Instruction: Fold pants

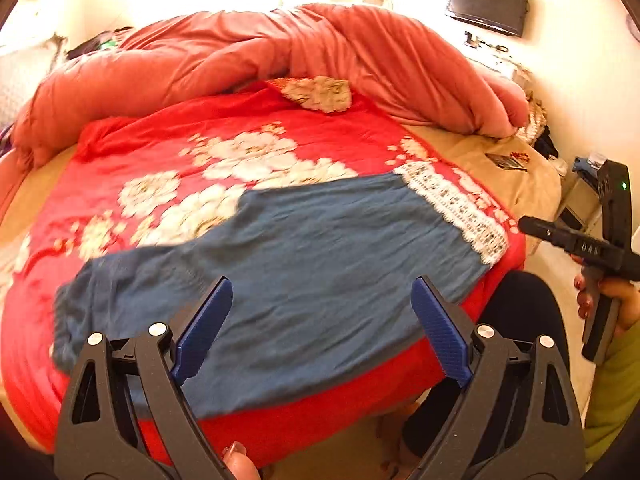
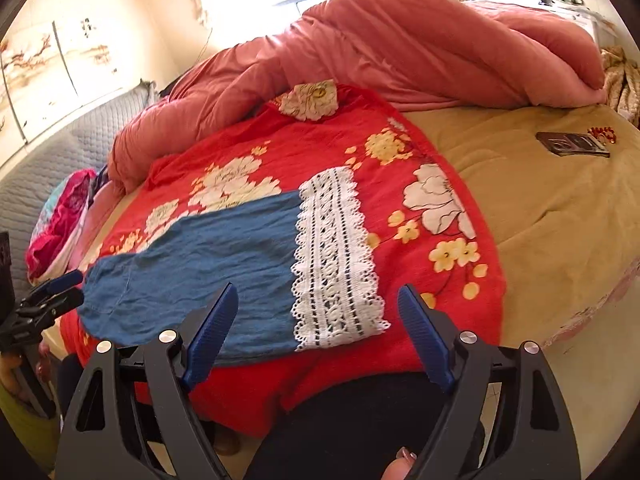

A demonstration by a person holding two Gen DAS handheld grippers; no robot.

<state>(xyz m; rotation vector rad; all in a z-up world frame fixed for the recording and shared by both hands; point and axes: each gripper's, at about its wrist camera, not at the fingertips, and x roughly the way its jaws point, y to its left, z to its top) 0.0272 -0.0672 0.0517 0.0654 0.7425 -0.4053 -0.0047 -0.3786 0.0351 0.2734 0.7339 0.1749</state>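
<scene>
Blue pants [image 1: 304, 264] with a white lace cuff [image 1: 456, 208] lie flat on a red floral cloth [image 1: 224, 148] on the bed; they also show in the right wrist view [image 2: 208, 260], lace cuff [image 2: 336, 260] to the right. My left gripper [image 1: 322, 296] is open and empty, just above the pants near their front edge. My right gripper [image 2: 318, 304] is open and empty, hovering near the lace cuff end. The right gripper's body shows at the right edge of the left wrist view [image 1: 592, 248]. The left gripper's tips show at the left edge of the right wrist view [image 2: 60, 288].
A bunched pink duvet [image 1: 280, 52] lies across the back of the bed. A tan bed sheet [image 2: 560, 208] carries a dark booklet [image 2: 572, 144] and red beads. A TV [image 1: 486, 2] hangs on the wall. Pink clothes [image 2: 64, 216] lie at the left.
</scene>
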